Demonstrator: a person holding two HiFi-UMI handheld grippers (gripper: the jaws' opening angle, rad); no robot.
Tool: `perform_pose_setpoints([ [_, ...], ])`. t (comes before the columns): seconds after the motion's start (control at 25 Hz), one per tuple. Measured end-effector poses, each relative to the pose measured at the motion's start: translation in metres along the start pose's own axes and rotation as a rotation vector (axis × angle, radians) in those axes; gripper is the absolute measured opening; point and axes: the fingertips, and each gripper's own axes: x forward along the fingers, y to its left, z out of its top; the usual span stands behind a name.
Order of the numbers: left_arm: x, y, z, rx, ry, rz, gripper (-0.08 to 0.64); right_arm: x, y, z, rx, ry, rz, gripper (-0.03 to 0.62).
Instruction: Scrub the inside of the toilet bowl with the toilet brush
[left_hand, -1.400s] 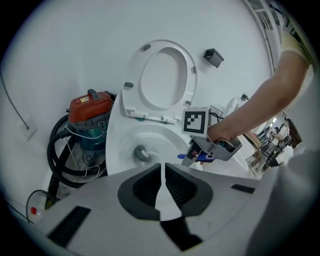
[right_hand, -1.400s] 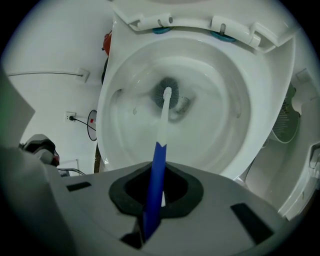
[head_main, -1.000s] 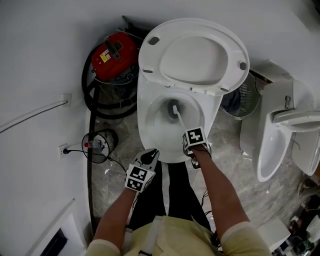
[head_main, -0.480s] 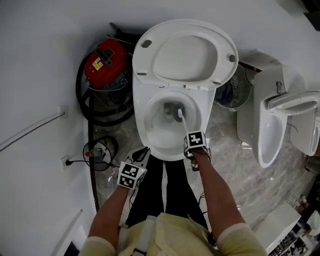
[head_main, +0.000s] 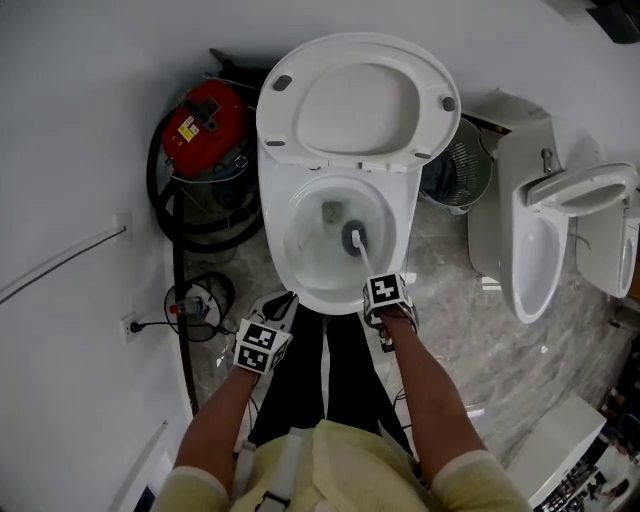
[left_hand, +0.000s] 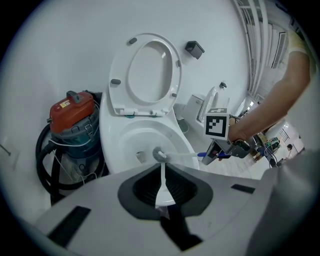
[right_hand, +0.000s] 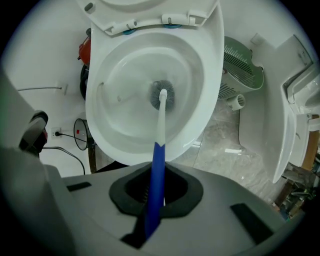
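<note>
The white toilet (head_main: 300, 275) stands with seat and lid raised. The toilet brush (head_main: 355, 238) has its grey bristle head down in the bowl, just in front of the drain hole. In the right gripper view the brush head (right_hand: 162, 95) rests on the wet bowl floor, and the white-and-blue handle (right_hand: 156, 165) runs back into my right gripper (right_hand: 155, 192), which is shut on it. That right gripper (head_main: 375, 290) hovers over the bowl's front rim. My left gripper (head_main: 285, 303) hangs shut and holds nothing, left of the bowl's front; its own view shows the bowl and brush head (left_hand: 159, 155).
A red vacuum cleaner (head_main: 205, 125) with a coiled black hose stands left of the toilet against the wall. A green basket (head_main: 455, 170) and a second white fixture (head_main: 540, 240) are at the right. A wall socket (head_main: 130, 322) with a cord is low on the left.
The brush head has slid from over the drain toward the front of the bowl. The head view has shifted a little. The left gripper stays where it was.
</note>
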Motion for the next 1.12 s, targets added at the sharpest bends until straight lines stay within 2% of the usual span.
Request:
perform_pose_setpoints([
  [0.16,0.001,-0.003,-0.001,-0.024,0.009,0.018,0.032,0.003,0.006,-0.019,-0.003,0.032,0.018,0.028],
  [0.32,0.005,-0.006,-0.004,-0.049,0.018,0.019,0.032,0.009,0.013,-0.025,-0.02,0.021,0.044,0.028],
  [0.52,0.009,-0.011,-0.007,-0.057,0.032,0.015,0.032,0.011,0.023,-0.031,-0.085,0.044,0.056,0.028],
  [0.64,0.011,-0.013,-0.008,-0.052,0.042,0.013,0.032,0.014,0.031,-0.038,-0.084,0.063,0.071,0.028],
  [1.12,0.013,-0.003,-0.01,-0.109,0.043,0.04,0.032,0.012,0.071,-0.037,-0.131,0.079,0.171,0.028],
])
